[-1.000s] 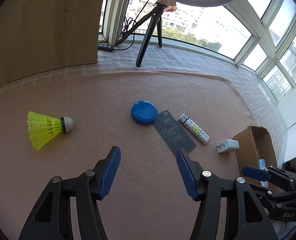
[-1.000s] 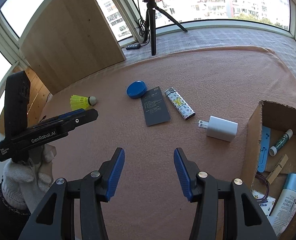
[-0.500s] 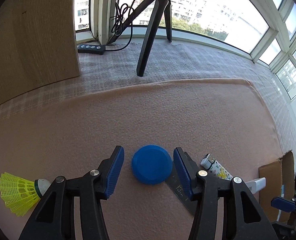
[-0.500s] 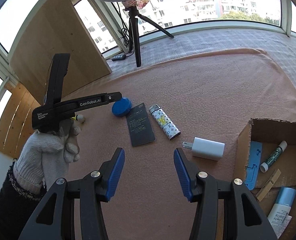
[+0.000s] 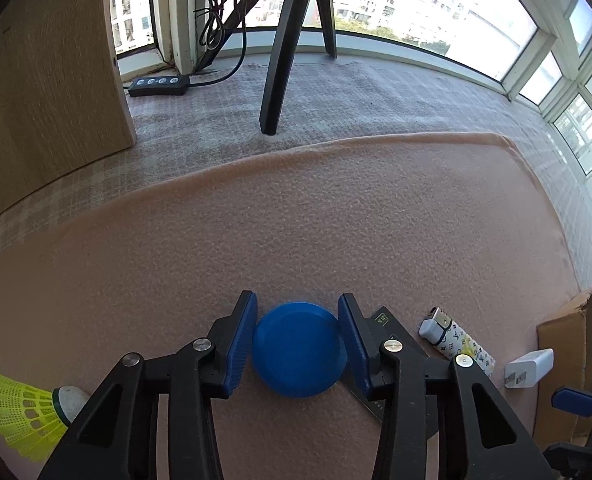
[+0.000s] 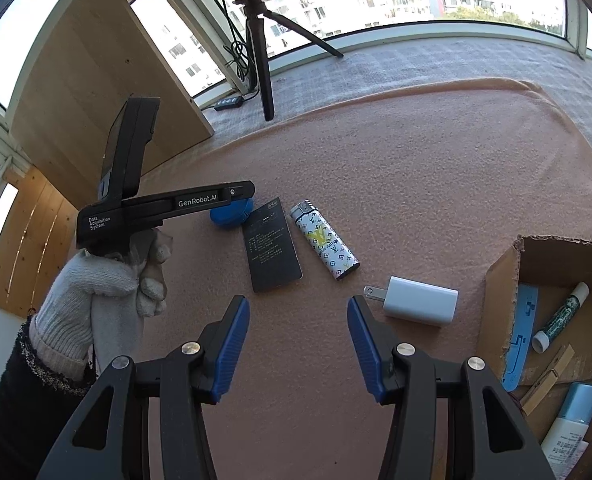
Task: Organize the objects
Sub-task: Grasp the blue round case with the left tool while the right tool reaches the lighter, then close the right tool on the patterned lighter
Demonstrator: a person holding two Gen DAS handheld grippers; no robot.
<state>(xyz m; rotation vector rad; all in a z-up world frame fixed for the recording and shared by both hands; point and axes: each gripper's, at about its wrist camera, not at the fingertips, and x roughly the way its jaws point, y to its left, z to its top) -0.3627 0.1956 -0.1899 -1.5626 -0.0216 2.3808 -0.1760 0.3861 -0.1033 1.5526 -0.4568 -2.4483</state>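
A round blue lid (image 5: 298, 350) lies on the pink felt mat. My left gripper (image 5: 297, 318) is lowered around it, a blue pad on each side, touching or nearly touching its rim. In the right wrist view the lid (image 6: 230, 214) shows partly under the left gripper (image 6: 238, 196). A dark card (image 6: 272, 250), a patterned lighter (image 6: 324, 246) and a white charger plug (image 6: 420, 300) lie on the mat. My right gripper (image 6: 298, 330) is open and empty, above the mat in front of the card and plug.
A cardboard box (image 6: 500, 276) at the right holds a lip balm, a clothespin, a blue strip and bottles. A yellow shuttlecock (image 5: 28, 416) lies at the left. A tripod leg (image 5: 276, 64), power strip (image 5: 158, 86) and wooden panel (image 5: 44, 76) stand beyond the mat.
My left gripper moved forward and down until its fingers straddle the blue lid, and they have narrowed around it. My right gripper shifted slightly and stays open.
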